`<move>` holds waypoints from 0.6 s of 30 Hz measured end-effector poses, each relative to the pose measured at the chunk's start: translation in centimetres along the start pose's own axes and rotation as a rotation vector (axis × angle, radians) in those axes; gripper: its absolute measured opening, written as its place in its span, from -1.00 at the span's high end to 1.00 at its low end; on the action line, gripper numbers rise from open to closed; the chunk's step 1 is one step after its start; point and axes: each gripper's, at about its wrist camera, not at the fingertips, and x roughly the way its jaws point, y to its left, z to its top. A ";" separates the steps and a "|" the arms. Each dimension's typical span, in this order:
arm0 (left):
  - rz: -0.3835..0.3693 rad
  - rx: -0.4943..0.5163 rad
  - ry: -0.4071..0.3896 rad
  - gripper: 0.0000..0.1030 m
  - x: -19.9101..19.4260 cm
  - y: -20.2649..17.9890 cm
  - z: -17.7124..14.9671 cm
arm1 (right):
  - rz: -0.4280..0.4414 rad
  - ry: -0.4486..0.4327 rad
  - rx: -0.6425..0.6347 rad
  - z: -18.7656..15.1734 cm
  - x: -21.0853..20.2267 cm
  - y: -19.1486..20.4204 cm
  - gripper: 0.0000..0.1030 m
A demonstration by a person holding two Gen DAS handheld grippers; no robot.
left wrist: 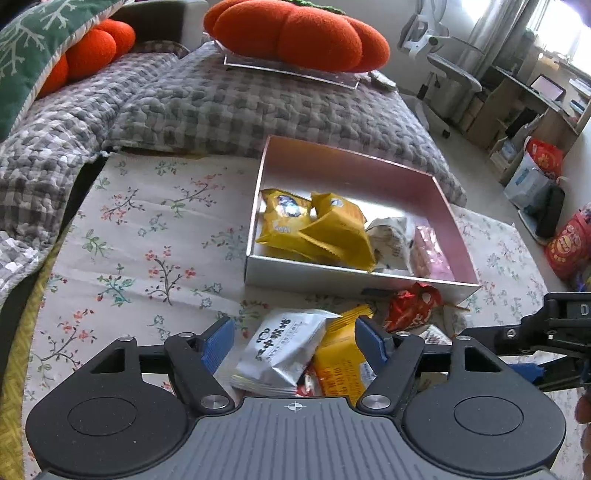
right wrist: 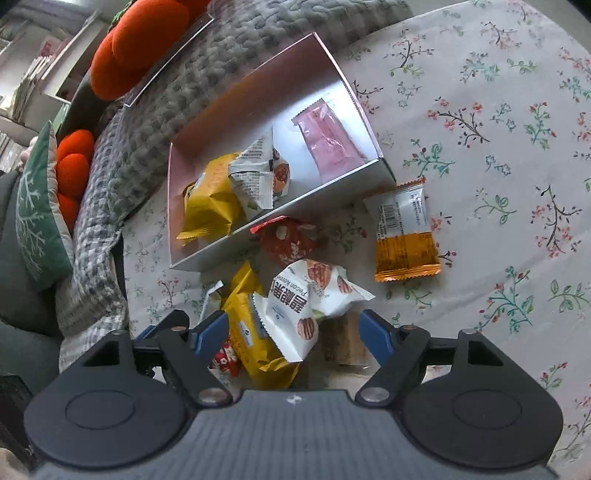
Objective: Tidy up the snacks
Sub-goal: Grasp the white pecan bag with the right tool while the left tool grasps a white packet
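A shallow pink-silver box (left wrist: pixel 439 192) sits on the floral cloth and holds yellow packets (left wrist: pixel 284 218), a white packet (left wrist: pixel 391 236) and a pink packet (left wrist: pixel 430 251). In front of it lies a loose pile. My left gripper (left wrist: pixel 295 343) is open above a white-silver packet (left wrist: pixel 280 350) and a yellow packet (left wrist: pixel 340 362), neither of them pinched. My right gripper (right wrist: pixel 293 334) is also open, straddling a white pecan packet (right wrist: pixel 295 314) that lies on a yellow packet (right wrist: pixel 251 332). A red packet (right wrist: pixel 288 240) and an orange-and-white packet (right wrist: pixel 404 236) lie near the box (right wrist: pixel 258 96).
A grey checked quilt (left wrist: pixel 221 103) with orange pumpkin cushions (left wrist: pixel 295 33) lies behind the box. A green cushion (right wrist: pixel 37 214) is at the left. The other tool's black frame (left wrist: pixel 554 325) juts in from the right. Floral cloth (right wrist: pixel 498 147) stretches to the right of the pile.
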 end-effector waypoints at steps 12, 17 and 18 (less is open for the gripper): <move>-0.018 0.028 0.075 -0.24 2.4 -0.1 -0.6 | -0.002 0.006 0.041 -0.3 0.8 -0.1 -0.31; -0.024 0.039 0.111 -0.15 4.0 -0.3 -0.7 | -0.005 0.012 0.054 -0.3 1.4 0.0 -0.26; -0.026 0.037 0.112 -0.15 4.1 -0.3 -0.7 | -0.006 0.012 0.062 -0.3 1.5 -0.1 -0.25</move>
